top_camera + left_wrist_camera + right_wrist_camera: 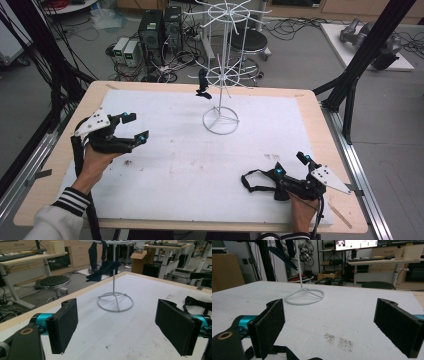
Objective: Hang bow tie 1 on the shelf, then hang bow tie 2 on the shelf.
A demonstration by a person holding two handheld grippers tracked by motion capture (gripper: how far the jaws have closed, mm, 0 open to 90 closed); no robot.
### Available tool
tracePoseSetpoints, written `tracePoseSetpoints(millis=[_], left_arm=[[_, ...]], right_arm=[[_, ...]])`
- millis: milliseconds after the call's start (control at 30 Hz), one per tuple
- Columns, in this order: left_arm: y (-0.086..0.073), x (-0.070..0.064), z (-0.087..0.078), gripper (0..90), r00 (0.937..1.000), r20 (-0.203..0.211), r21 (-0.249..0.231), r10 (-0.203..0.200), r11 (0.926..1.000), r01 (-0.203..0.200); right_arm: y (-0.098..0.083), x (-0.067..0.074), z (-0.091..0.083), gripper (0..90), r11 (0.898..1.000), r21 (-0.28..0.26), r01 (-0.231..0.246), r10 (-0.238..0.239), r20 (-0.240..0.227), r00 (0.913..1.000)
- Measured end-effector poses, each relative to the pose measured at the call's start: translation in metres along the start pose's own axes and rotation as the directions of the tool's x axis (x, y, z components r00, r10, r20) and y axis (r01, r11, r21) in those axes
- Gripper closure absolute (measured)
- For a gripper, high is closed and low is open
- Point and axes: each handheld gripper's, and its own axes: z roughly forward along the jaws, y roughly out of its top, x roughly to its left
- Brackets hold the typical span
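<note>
The left gripper (135,127) hovers over the near-left part of the white mat (175,165), jaws wide with nothing between them. The right gripper (291,164) rests at the near-right, close to the mat's near edge, jaws also wide and empty. A black strap (255,181) lies on the mat just left of it, touching its near jaw. The white wire rack (220,75) stands far centre, a dark strap (203,85) hanging on its left. Bare mat lies open between grippers and rack.
</note>
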Motion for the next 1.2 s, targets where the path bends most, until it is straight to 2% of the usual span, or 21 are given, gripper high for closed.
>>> tracePoseSetpoints(millis=[167,267,600,1000,1133,1200], left_arm=[[-0.020,-0.006,-0.012,17.5,0.9995,-0.031,-0.025,0.002,0.9997,-0.003],[-0.029,-0.008,-0.016,17.6,0.9994,-0.034,-0.044,-0.001,0.9990,-0.001],[-0.043,-0.011,-0.022,17.5,0.9989,-0.045,-0.087,-0.014,0.9962,0.010],[-0.045,-0.010,-0.026,17.6,0.9987,-0.048,-0.105,-0.018,0.9944,0.013],[-0.045,-0.010,-0.027,17.5,0.9987,-0.052,-0.099,0.002,0.9950,-0.007],[-0.045,-0.010,-0.027,17.5,0.9986,-0.052,-0.105,-0.005,0.9945,0.000]], right_arm=[[0.000,0.000,0.000,9.3,1.000,-0.002,0.001,-0.001,0.002,1.0000],[0.000,0.000,0.000,9.3,1.000,-0.004,0.002,-0.002,0.003,1.0000],[0.000,0.000,0.000,9.3,1.000,-0.007,0.006,-0.006,0.006,1.0000],[0.000,0.000,0.000,9.3,1.000,-0.007,0.006,-0.006,0.000,1.0000],[0.000,-0.001,-0.001,9.3,1.000,-0.012,0.002,-0.002,0.004,1.0000],[0.000,0.000,-0.001,9.3,1.000,-0.014,-0.002,0.002,0.010,1.0000]])
